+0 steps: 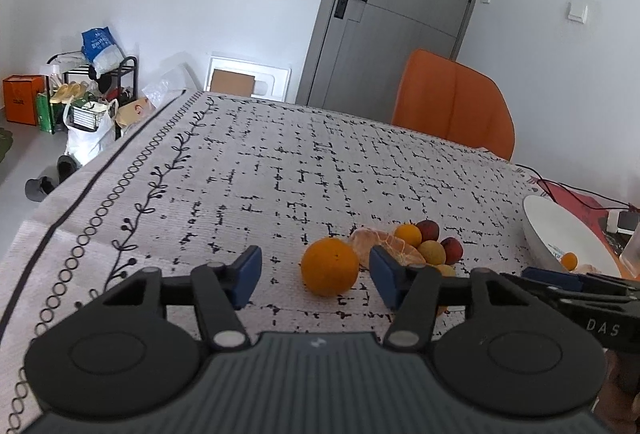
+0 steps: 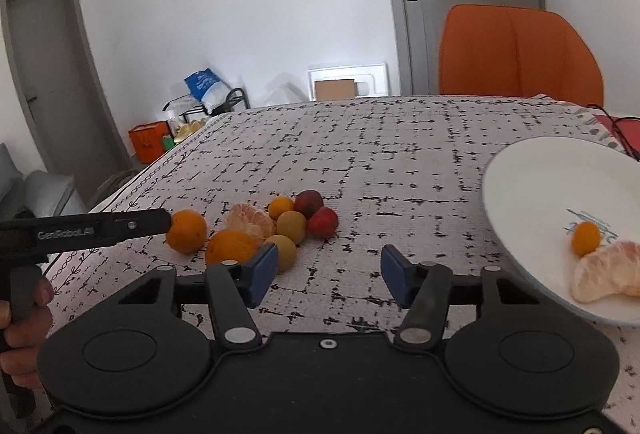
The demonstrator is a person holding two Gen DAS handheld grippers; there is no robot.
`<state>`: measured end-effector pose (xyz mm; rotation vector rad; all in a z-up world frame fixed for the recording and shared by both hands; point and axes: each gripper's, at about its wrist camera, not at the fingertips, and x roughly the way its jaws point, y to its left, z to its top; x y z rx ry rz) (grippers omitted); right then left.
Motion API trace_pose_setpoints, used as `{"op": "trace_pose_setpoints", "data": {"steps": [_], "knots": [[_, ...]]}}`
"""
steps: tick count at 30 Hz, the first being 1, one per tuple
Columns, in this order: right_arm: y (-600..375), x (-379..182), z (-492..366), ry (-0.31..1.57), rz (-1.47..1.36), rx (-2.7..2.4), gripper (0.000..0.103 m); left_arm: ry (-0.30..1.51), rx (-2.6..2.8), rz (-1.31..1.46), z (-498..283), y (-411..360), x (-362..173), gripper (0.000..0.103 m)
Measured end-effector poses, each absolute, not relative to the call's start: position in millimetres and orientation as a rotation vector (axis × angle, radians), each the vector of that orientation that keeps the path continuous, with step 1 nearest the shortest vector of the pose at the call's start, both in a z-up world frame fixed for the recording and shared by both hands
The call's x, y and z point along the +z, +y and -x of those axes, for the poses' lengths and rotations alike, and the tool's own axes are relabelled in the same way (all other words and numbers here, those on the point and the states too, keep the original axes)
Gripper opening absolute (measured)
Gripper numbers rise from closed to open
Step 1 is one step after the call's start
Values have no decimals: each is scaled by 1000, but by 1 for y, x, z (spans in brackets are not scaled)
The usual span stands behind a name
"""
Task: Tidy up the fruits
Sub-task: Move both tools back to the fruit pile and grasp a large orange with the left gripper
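A whole orange [image 1: 330, 266] lies on the patterned tablecloth between the fingers of my left gripper [image 1: 316, 280]; the blue pads stand apart from it, so the gripper is open. Behind it is a small heap: a peeled mandarin [image 1: 384, 246], a small orange fruit [image 1: 408, 234], dark red plums [image 1: 428, 230] and a yellowish fruit [image 1: 432, 252]. My right gripper [image 2: 330, 274] is open over bare cloth, with the heap [image 2: 291, 227] to its left. To its right, a white plate [image 2: 520, 170] holds a small orange fruit [image 2: 586, 239] and peeled segments [image 2: 608, 270].
An orange chair [image 2: 520, 50] stands at the table's far side before a grey door [image 1: 400, 6]. A red mat with cables [image 1: 576, 200] lies beyond the plate. Bags and a rack [image 1: 80, 102] stand on the floor past the table's left edge.
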<state>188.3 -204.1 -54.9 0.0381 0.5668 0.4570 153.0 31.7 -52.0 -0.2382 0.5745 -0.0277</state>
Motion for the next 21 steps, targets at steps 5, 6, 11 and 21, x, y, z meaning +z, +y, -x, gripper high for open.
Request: {"op": "trace_pose_setpoints", "data": {"steps": [5, 6, 11, 21], "knots": [[-196, -58, -196, 588, -33, 506, 50, 596, -39, 236, -164, 28, -59, 53], [-195, -59, -197, 591, -32, 516, 50, 600, -41, 236, -166, 27, -61, 52], [-191, -61, -204, 599, -27, 524, 48, 621, -54, 246, -174, 28, -68, 43], [-182, -66, -214, 628, -66, 573, 39, 621, -44, 246, -171, 33, -63, 35]]}}
